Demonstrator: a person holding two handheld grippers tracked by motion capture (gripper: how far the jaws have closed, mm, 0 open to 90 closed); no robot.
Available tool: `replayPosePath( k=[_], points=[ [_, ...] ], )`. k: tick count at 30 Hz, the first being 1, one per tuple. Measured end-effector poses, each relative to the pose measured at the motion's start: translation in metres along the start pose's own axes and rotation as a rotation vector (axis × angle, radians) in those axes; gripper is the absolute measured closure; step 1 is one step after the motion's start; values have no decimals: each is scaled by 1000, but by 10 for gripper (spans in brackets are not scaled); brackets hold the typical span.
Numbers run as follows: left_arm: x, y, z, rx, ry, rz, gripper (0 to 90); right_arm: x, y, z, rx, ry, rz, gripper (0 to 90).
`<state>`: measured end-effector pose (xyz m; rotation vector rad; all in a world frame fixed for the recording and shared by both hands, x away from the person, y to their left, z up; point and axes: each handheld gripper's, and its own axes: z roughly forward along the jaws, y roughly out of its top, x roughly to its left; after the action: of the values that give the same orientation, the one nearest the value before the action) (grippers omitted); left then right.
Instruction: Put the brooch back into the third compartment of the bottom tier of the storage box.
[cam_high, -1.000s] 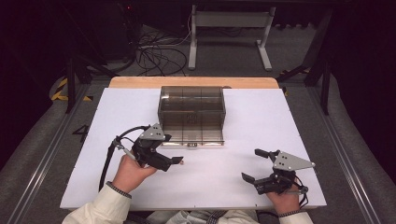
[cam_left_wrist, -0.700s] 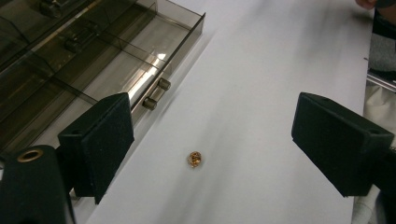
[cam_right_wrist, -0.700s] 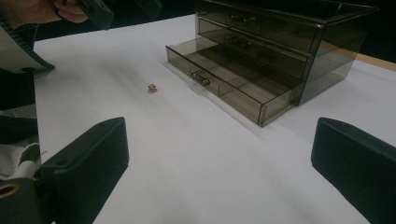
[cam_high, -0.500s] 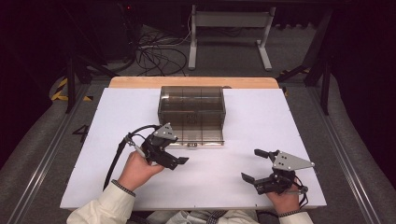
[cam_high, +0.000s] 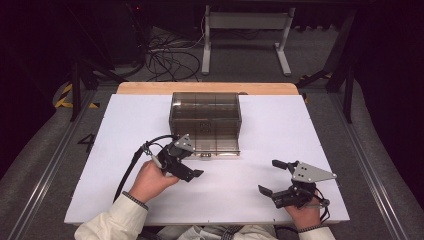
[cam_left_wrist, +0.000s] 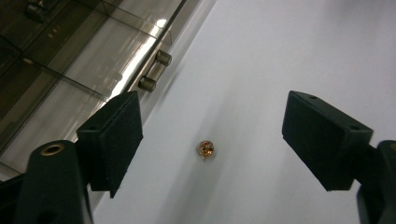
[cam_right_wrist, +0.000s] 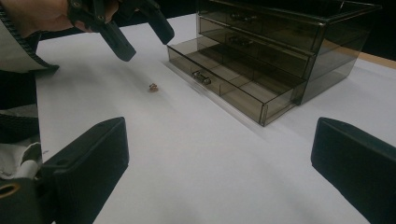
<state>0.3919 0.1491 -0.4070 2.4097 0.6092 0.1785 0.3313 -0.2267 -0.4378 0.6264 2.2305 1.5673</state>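
White tabletop: left gripper jaws apart, poised over small gold trinket, drawer organizer at 11 o'clock. Likely pickup step; next: lower, close. Right gripper spread, idle.

High view: fixed above the person's side, looks forward and down, takes in the whole white table, both forearms at the bottom edge, dark floor beyond. Far off compared to the rest.

Left gripper view: rides the left tongs, aimed steeply down, close to the table; drawer box front in its upper left, small gold-coloured bit between the jaws.

Right gripper view: rides the right tongs, low, near-level across the table toward the drawer box and the left tongs.

Shared: all three catch the drawer box front and table before it; both gripper views catch the gold-coloured bit.
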Motion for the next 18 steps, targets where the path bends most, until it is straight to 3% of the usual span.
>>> replayPosePath(
  k=[11, 18],
  points=[
    [2, -1, 12, 70, -26, 10, 326, 0, 0, 0, 0, 2, 0, 49],
    [2, -2, 17, 101, -15, 23, 419, 0, 0, 0, 0, 3, -1, 49]
  ],
)
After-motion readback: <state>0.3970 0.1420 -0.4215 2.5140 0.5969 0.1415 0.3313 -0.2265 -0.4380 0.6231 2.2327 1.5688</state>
